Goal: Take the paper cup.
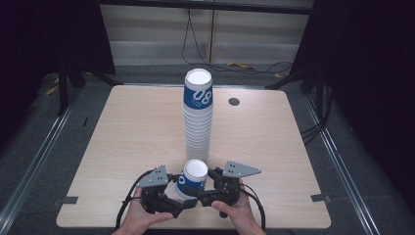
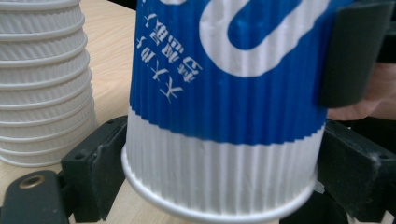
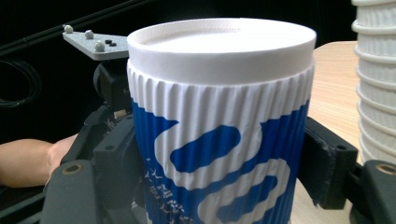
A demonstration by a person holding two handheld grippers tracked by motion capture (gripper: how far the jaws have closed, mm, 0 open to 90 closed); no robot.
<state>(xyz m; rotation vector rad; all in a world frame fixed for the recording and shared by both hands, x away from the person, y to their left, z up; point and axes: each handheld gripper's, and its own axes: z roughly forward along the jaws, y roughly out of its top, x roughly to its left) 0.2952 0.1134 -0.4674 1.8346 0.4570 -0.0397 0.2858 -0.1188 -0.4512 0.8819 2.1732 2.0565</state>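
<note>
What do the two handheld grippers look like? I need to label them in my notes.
Both the left gripper and the right gripper are black, each topped by a grey three-cornered plate with small studs and trailing a black cable. Their jaws are blocky. The forearms are bare.

left hand-held gripper (image 1: pixel 182 190) clamped, right hand-held gripper (image 1: pixel 206 186) clamped

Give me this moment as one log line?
left gripper: shut on cup | right gripper: shut on cup | stack: behind, on table

A tall stack of cups (image 1: pixel 198 117) stands mid-table (image 1: pixel 127 127); cables (image 1: pixel 195 44) trail behind.
</note>
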